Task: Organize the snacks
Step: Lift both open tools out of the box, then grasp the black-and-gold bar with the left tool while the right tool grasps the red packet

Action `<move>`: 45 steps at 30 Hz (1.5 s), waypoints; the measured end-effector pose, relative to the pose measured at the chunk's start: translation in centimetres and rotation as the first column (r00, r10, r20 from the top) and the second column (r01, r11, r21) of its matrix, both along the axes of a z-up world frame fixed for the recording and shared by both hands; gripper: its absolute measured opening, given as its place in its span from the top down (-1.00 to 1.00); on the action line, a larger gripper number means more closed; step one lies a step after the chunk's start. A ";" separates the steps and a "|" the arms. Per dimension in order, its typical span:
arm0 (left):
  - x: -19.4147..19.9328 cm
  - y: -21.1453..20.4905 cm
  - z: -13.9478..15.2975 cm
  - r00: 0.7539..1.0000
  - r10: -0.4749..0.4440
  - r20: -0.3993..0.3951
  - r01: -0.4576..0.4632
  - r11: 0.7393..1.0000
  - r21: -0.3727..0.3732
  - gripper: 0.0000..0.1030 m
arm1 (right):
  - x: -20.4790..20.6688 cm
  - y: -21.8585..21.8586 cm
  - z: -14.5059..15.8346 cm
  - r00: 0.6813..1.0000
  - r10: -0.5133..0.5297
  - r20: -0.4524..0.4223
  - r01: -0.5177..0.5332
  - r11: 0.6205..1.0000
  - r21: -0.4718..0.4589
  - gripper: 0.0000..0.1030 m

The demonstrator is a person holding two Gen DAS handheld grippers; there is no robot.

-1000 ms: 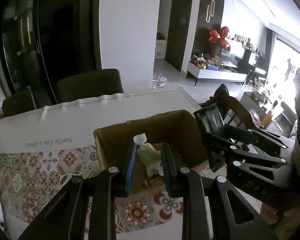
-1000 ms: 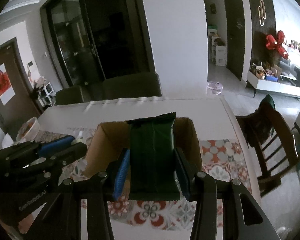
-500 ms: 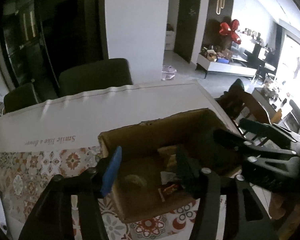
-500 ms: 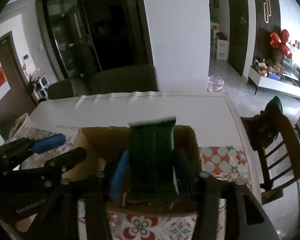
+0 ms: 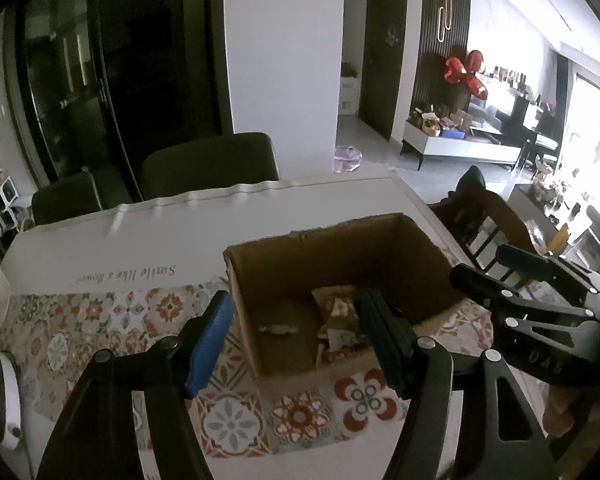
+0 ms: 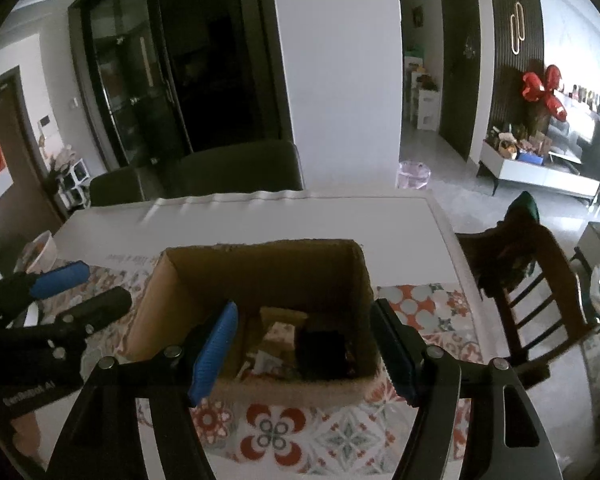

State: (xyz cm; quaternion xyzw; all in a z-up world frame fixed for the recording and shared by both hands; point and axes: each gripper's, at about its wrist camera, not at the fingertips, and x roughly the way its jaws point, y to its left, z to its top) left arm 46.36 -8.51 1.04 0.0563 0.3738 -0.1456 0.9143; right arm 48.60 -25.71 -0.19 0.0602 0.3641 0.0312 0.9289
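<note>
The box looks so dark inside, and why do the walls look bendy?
Left wrist view: the cardboard box shades its own inside, while the window at right glares white. Right wrist view: same shadowed inside; the fisheye lens curves the walls and blackens the corners.

Home dining room – table (image 6: 260,216), chairs (image 6: 236,168), sideboard (image 6: 540,176).

Matt cardboard box (image 6: 260,276), glossy patterned tablecloth (image 6: 276,436)

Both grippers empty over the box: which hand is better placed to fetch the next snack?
Hard to call: no loose snack shows. Left gripper and right gripper both stand open above the cardboard box. Left borders more bare patterned mat, so slightly left.
</note>
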 end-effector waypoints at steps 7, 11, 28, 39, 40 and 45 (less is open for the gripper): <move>-4.2 0.3 -0.2 0.999 -0.024 -0.021 0.023 1.000 -0.015 -0.28 | -4.4 0.2 0.5 1.000 -0.004 0.016 0.004 1.000 -0.019 -0.34; -6.8 0.5 -0.6 0.999 -0.027 -0.029 0.027 1.000 0.002 -0.28 | -6.7 0.0 0.4 1.000 -0.017 0.008 0.017 0.999 -0.027 -0.34; -16.0 1.9 -6.7 0.983 -0.059 -0.171 0.073 0.994 0.081 -0.28 | -15.8 1.5 -4.3 0.988 -0.023 -0.152 0.011 0.997 -0.079 -0.34; -19.2 2.0 -10.2 0.955 -0.109 -0.278 0.146 0.983 0.115 -0.28 | -20.2 2.0 -8.5 0.945 -0.055 -0.322 0.031 0.996 -0.081 -0.34; -19.6 1.9 -10.7 0.948 -0.115 -0.295 0.155 0.981 0.114 -0.28 | -20.7 1.9 -9.0 0.938 -0.063 -0.341 0.041 0.997 -0.072 -0.34; -20.5 1.9 -12.3 0.929 -0.126 -0.348 0.179 0.976 0.123 -0.28 | -22.2 1.0 -10.5 0.908 -0.127 -0.398 0.103 0.991 -0.081 -0.34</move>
